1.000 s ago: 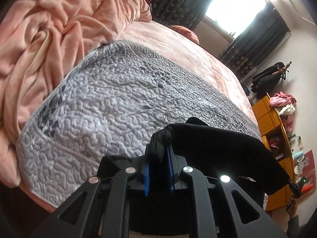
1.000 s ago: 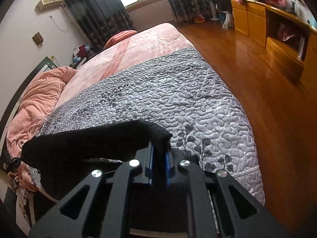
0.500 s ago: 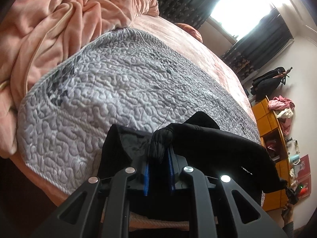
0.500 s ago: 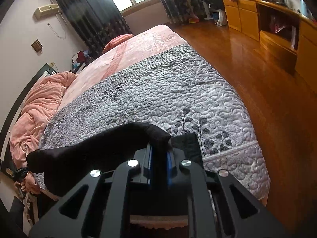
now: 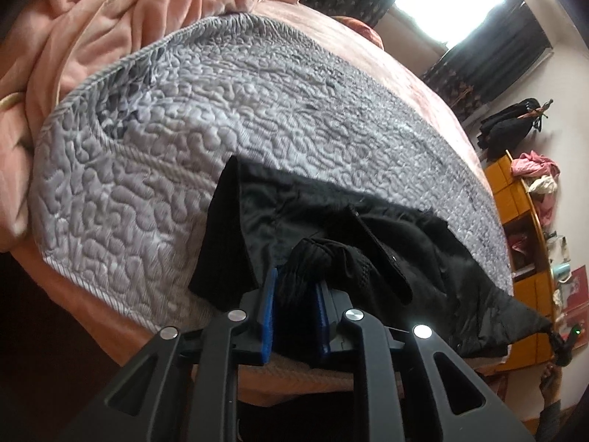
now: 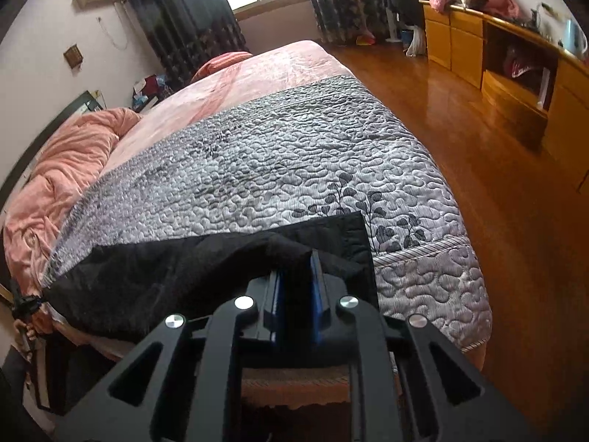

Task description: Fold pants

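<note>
- While both grippers work at the near edge of the bed, the black pants (image 5: 368, 228) lie spread along that edge on the grey quilted coverlet (image 5: 165, 154), part of the cloth hanging over the near side.
- Left gripper (image 5: 296, 291): its blue pads (image 5: 268, 305) have a bunched black fold of the pants between them; the jaws have just been easing apart, yet the cloth still fills the gap and looks pinched.
- Right gripper (image 6: 297, 287): a ridge of the pants (image 6: 206, 265) rises up between its blue pads (image 6: 316, 283); these jaws have also just been opening slightly, with the fabric still pressed between them.
- In the right wrist view a flat, square-cornered end of the pants lies just right of the gripper, reaching toward the leaf print near the coverlet's right end.
- In the left wrist view a shinier inner lining shows at the left end of the garment.
- A crumpled pink blanket (image 5: 110, 18) is heaped at the far left of the bed.
- Beyond the coverlet the pink bedsheet (image 6: 257, 70) runs to the far end, toward a bright window with dark curtains (image 6: 176, 11).
- To the right are a wooden floor (image 6: 497, 191) and an orange-yellow cabinet (image 6: 515, 73) with clothes piled on top.
</note>
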Motion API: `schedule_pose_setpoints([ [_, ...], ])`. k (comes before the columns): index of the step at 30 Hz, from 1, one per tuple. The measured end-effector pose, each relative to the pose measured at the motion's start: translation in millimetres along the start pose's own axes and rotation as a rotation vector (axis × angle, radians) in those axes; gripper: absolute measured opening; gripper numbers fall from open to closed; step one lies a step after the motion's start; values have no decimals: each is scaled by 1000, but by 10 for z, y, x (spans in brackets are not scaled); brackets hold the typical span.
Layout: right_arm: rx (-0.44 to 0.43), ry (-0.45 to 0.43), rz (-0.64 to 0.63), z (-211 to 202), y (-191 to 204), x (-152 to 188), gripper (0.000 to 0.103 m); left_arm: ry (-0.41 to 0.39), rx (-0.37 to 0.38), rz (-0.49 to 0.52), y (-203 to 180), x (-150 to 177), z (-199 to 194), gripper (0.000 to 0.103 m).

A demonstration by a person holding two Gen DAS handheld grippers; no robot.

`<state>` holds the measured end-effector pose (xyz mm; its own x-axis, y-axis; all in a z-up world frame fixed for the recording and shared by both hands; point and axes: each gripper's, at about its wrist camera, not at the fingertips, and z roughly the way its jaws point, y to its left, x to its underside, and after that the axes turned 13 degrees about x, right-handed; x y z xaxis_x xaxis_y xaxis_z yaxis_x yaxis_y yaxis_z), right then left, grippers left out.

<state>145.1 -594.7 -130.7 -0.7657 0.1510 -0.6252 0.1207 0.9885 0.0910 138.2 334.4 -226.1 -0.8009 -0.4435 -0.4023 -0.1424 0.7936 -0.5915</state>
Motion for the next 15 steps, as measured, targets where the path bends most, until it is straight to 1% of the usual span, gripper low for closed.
schedule_pose_setpoints([
  [1,9,1,-7,-1,8,22,14,8,-12,6,9,22,11,20],
  [2,19,4,-10,4,8,43,19,15,-22,12,11,38,17,21],
  [3,33,6,-13,11,4,65,20,23,-34,20,14,54,26,21],
  [4,42,9,-13,27,-8,93,23,34,-58,31,19,75,39,23],
  [5,53,14,-8,40,-23,118,30,43,-81,36,26,91,48,28],
  [6,65,20,0,54,-42,145,35,49,-110,36,46,108,54,31],
  [7,80,26,9,68,-74,179,47,57,-155,34,87,138,59,40],
  [8,98,36,23,87,-105,213,55,59,-176,30,129,161,52,52],
  [10,107,59,59,133,-186,295,58,55,-215,10,241,217,21,64],
  [13,134,134,129,271,-340,454,61,49,-255,-41,433,314,-44,67],
  [15,162,182,184,376,-453,594,61,26,-287,-80,539,383,-122,68],
])
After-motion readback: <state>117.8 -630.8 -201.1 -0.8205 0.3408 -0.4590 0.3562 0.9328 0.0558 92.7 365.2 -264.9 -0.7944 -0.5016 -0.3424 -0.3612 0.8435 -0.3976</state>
